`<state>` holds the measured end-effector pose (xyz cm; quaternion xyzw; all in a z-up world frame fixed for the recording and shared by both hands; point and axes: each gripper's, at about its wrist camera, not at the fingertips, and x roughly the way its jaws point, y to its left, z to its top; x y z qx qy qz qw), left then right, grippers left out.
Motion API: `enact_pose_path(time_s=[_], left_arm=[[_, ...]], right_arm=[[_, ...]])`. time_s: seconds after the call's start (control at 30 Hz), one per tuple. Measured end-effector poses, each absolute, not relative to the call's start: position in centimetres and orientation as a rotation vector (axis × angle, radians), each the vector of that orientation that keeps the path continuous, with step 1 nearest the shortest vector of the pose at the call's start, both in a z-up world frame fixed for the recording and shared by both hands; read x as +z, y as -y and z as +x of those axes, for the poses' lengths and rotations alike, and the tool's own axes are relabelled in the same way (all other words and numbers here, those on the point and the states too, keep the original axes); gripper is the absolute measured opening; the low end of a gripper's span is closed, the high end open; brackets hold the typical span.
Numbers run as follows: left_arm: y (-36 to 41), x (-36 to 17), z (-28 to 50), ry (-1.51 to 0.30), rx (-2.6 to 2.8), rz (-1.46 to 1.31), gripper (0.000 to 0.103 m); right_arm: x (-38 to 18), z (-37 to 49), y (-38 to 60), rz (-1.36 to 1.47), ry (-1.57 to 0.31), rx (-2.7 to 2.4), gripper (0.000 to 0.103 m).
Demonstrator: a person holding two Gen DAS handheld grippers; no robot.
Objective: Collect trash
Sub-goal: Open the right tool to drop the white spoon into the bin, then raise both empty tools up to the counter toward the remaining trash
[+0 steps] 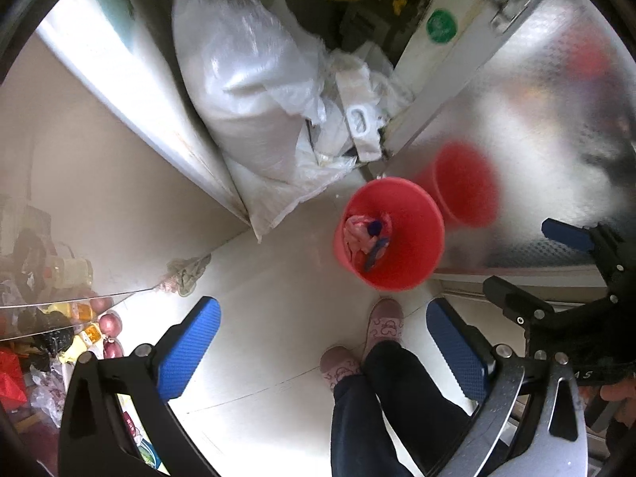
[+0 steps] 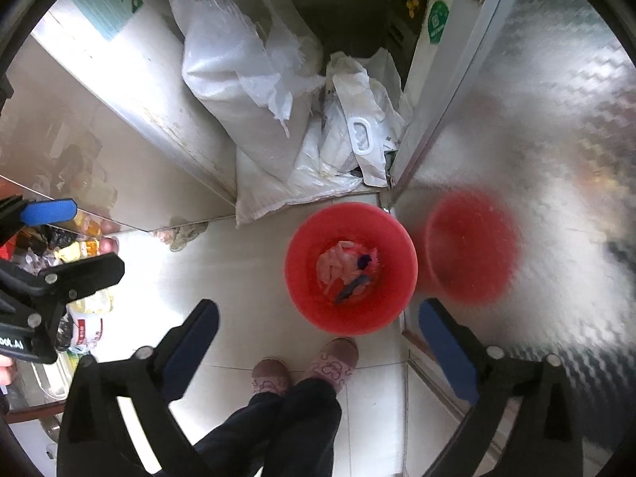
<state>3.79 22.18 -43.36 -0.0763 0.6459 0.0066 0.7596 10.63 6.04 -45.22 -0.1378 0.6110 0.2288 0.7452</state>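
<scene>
Plainly, left wrist view first.
Left gripper: jaws wide apart, nothing between the blue pads but floor and the person's feet.
Red bucket: stands on the pale tiled floor at about one o'clock from the gripper, well apart from it; its blurred red reflection shows on the patterned metal door at three o'clock from it.
Trash: crumpled pink material with blue scraps, lying inside the bucket.
Right gripper: seen at the right edge, jaws apart; white letters on its body end in "A S", the rest hidden.
White woven sacks: piled at eleven o'clock from the bucket, in the gap beside the door.
Green round sticker: on the door frame at twelve o'clock; its writing is too blurred to read.
Slippers: pink, patterned, at six o'clock from the bucket.

Right wrist view.
Right gripper: jaws spread wide, holding nothing.
Red bucket: at twelve o'clock from the gripper, the trash in its bottom.
Left gripper: at nine o'clock, jaws apart; its label shows upside down, only partly legible.
Green sticker: writing unreadable.
Packets and bottles: clutter at the left, one packet with red print too small to read.
</scene>
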Motion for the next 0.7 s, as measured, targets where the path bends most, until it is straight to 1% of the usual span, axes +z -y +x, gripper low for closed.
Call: enact_pose_path(time_s=[0.2, 0.43, 0.7], left_arm=[[-22.1, -36.2, 2.2, -1.371, 0.011, -0.134, 0.103], [-22.1, -27.2, 0.5, -1.289, 0.021, -0.134, 0.103], [-21.2, -17.8, -0.5, -1.168, 0.009, -0.131, 0.103]], right_arm=[[-37.4, 9.0, -5.9, -0.255, -1.267, 0.490, 0.102], [-29.1, 7.0, -6.3, -0.221, -1.217, 0.474, 0.102], [-20.8, 5.6, -5.0, -0.188, -1.127, 0.446, 0.102]])
